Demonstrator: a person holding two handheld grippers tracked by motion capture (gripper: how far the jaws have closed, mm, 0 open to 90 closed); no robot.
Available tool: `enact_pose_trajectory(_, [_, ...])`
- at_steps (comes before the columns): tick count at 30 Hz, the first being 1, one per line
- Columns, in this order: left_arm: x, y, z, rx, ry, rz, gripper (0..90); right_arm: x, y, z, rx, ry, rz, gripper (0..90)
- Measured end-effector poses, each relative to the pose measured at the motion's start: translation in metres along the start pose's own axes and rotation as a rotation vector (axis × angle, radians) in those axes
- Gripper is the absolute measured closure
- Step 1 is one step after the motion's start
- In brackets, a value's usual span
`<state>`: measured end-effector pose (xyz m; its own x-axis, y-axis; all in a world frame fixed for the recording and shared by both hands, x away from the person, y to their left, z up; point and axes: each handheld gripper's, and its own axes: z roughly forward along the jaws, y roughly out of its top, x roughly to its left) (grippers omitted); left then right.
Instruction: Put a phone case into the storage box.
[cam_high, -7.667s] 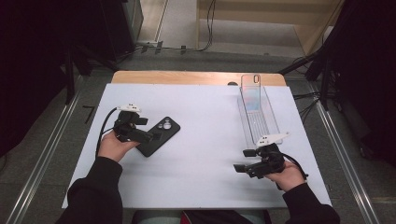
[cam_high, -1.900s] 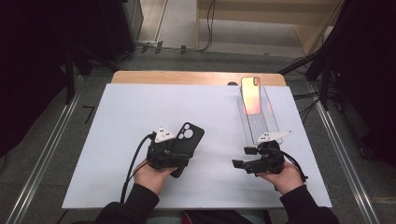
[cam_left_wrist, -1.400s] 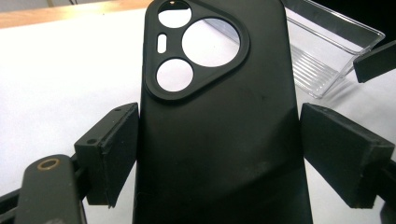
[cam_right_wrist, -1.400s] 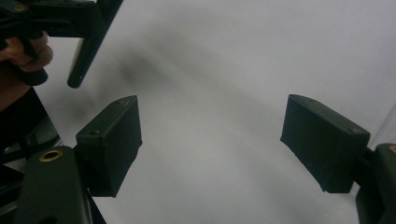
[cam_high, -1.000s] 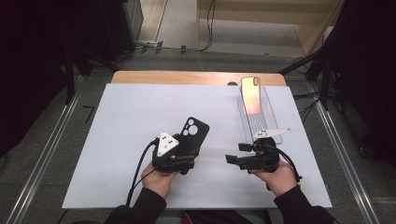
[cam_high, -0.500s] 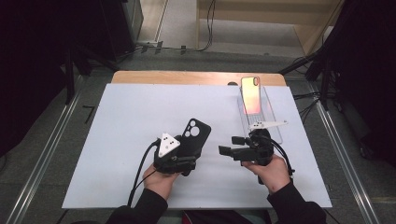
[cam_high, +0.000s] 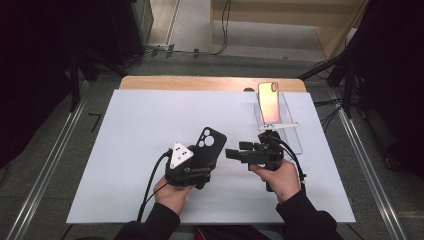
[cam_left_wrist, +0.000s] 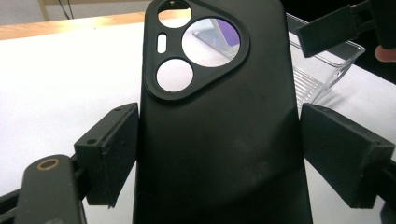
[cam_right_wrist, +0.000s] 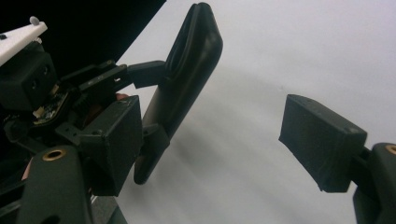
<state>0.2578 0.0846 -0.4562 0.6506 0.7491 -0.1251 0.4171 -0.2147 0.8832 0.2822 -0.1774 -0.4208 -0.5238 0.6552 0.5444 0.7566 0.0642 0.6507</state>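
Note:
A black phone case (cam_high: 211, 144) with round camera cut-outs stands tilted above the white mat, its lower part between the jaws of my left gripper (cam_high: 204, 169). In the left gripper view both pads press the sides of the case (cam_left_wrist: 219, 140). My right gripper (cam_high: 231, 154) points left, level with the case and a short way to its right, jaws open and empty. From the right gripper view, the case (cam_right_wrist: 191, 65) is seen edge-on ahead, apart from the open right gripper (cam_right_wrist: 219, 140). A phone (cam_high: 268, 102) with a glowing orange-pink screen leans in a clear stand (cam_high: 292, 137) behind the right hand.
The white mat (cam_high: 125, 130) covers a wooden table whose far edge (cam_high: 200, 82) shows behind it. The clear stand rests at the mat's back right. Cables trail from both grippers toward the person. Metal rails run along both sides on the floor.
The left hand brought the case from the mat's left to its middle and tilted it up. The right gripper has moved left toward the case over the last second.

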Motion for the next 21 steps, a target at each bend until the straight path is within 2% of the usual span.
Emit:
enact_pose_trajectory(10, [-0.002,0.001,-0.002,-0.017,0.003,0.002,15.0,0.004,0.010,0.012,-0.006,0.005,-0.011,21.3])
enact_pose_trajectory(15, [-0.003,0.001,-0.003,-0.022,0.007,0.009,15.0,0.006,0.014,0.018,-0.008,0.013,-0.002,22.0])
enact_pose_trajectory(21, [-0.006,-0.001,-0.003,-0.034,0.001,0.019,14.9,0.006,0.018,0.026,-0.017,0.038,0.005,27.3])
